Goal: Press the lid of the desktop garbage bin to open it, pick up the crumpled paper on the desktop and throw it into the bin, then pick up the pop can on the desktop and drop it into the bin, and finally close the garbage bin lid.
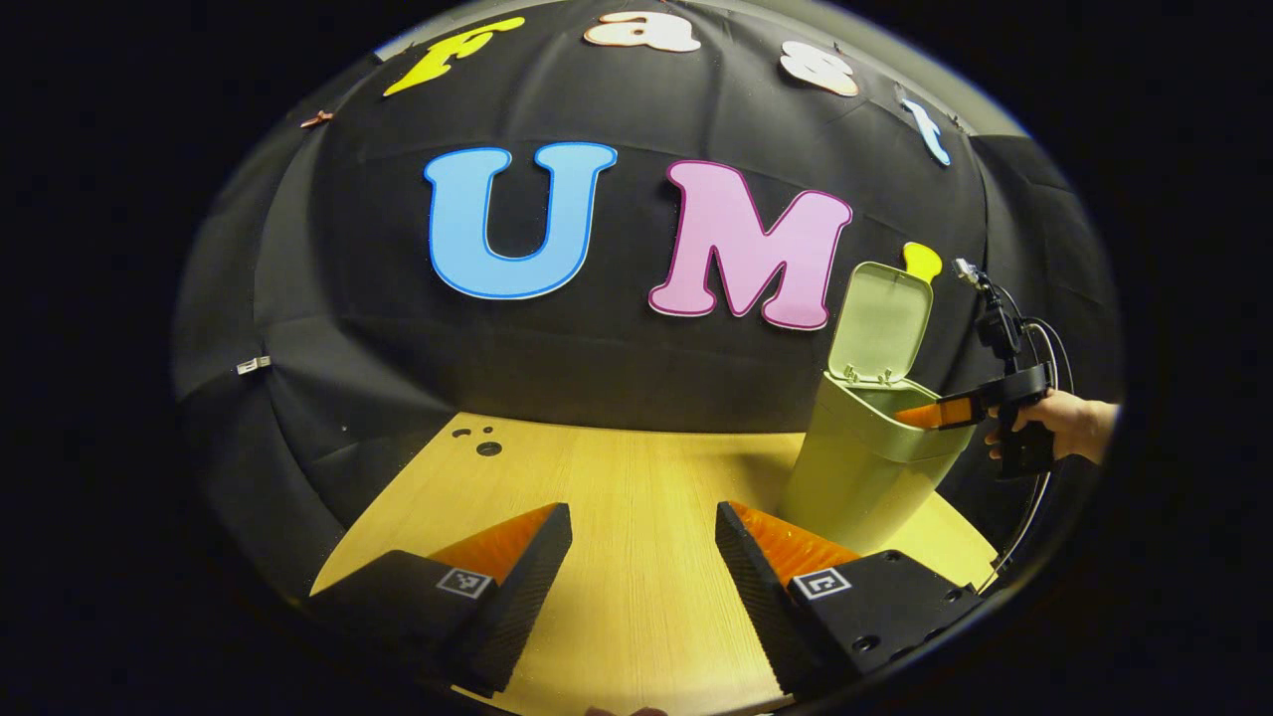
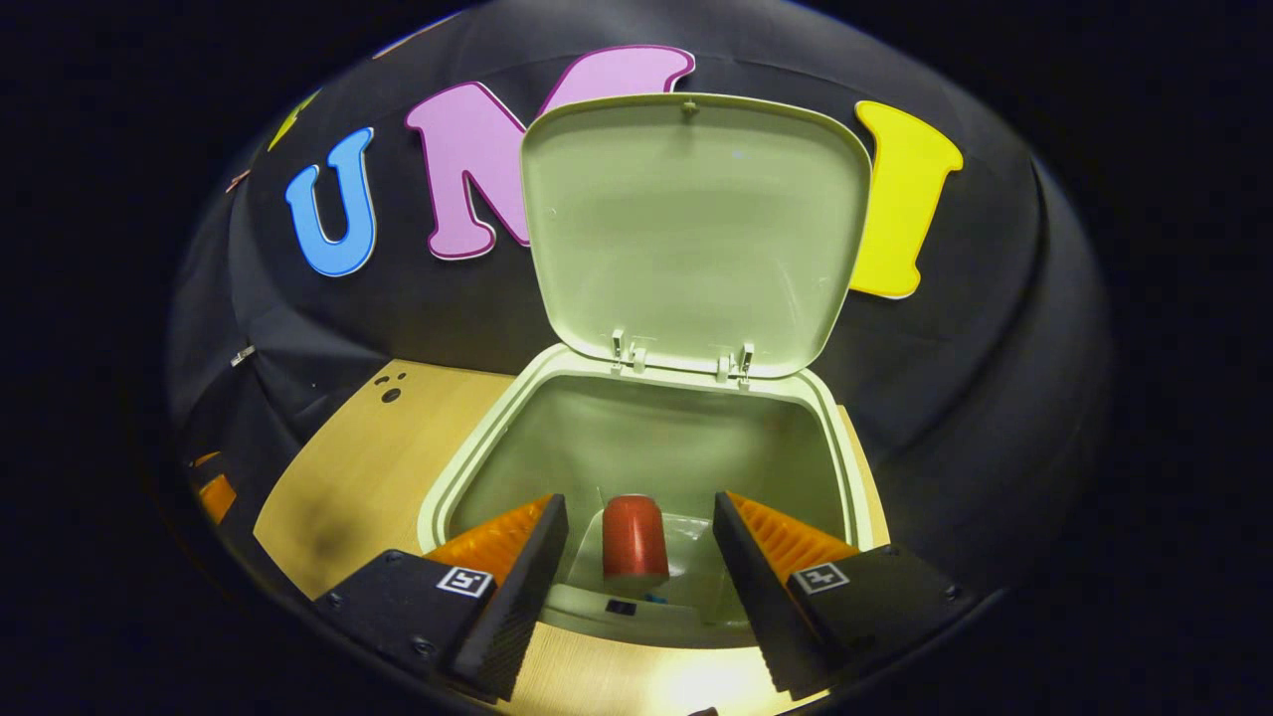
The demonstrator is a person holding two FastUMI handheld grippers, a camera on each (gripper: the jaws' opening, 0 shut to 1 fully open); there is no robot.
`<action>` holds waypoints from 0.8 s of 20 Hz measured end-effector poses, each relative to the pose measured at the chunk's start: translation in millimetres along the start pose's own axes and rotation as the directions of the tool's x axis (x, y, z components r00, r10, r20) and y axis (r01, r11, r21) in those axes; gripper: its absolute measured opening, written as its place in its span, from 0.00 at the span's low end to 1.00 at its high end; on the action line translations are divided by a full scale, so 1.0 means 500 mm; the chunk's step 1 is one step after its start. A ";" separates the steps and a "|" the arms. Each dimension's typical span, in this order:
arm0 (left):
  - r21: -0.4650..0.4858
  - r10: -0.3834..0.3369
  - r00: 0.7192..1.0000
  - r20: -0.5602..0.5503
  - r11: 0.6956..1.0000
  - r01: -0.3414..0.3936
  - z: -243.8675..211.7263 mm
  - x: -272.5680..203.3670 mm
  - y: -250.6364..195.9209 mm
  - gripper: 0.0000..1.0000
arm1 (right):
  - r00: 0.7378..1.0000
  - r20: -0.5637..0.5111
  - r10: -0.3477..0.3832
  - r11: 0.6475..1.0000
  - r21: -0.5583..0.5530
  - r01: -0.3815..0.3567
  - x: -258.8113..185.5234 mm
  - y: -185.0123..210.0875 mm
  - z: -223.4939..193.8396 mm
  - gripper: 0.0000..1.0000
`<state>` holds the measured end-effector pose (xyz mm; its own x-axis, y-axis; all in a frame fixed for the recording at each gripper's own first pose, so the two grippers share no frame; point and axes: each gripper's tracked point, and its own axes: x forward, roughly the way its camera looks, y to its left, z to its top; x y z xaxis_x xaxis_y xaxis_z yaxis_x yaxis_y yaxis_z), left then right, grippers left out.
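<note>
Your right gripper (image 2: 636, 557) sits right over the bin (image 2: 453, 487) mouth, jaws wide apart w/ nothing between them, which makes sense bc the can (image 2: 635, 537) is already down inside, so I'd guess that was the drop spot. Can looks upright-ish, long axis roughly vertical, top toward the cam. Lid (image 2: 696, 229) stands straight up on its back hinge, underside facing you, so it's not closed yet. Can't make out the paper in there. Left gripper (image 1: 644, 567) hangs over bare table (image 1: 617, 477), jaws spread, holding nothing, prob just parked out of the way, bin off to its right
</note>
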<state>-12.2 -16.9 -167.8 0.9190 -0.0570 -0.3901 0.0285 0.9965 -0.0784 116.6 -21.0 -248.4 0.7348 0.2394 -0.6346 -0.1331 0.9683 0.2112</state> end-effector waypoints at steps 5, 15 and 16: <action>0.001 -0.003 1.000 -0.003 1.000 0.003 0.002 0.008 0.002 0.94 | 0.987 0.159 -0.007 1.000 -0.008 0.008 -0.042 0.000 0.086 0.98; 0.002 -0.015 1.000 -0.003 1.000 0.015 0.003 0.023 0.000 0.94 | 0.909 0.416 -0.035 0.999 -0.022 0.048 -0.131 -0.013 0.342 0.98; 0.002 -0.016 1.000 -0.004 1.000 0.016 0.003 0.023 -0.001 0.94 | 0.901 0.433 -0.033 0.999 -0.012 0.042 -0.134 -0.011 0.365 0.97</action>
<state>-1.0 -17.8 -171.2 0.9170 -0.0728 -0.3922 0.0436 0.9956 -0.0827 189.5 -55.5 -71.7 0.9541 0.1535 -0.2570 -0.1101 0.9783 0.1755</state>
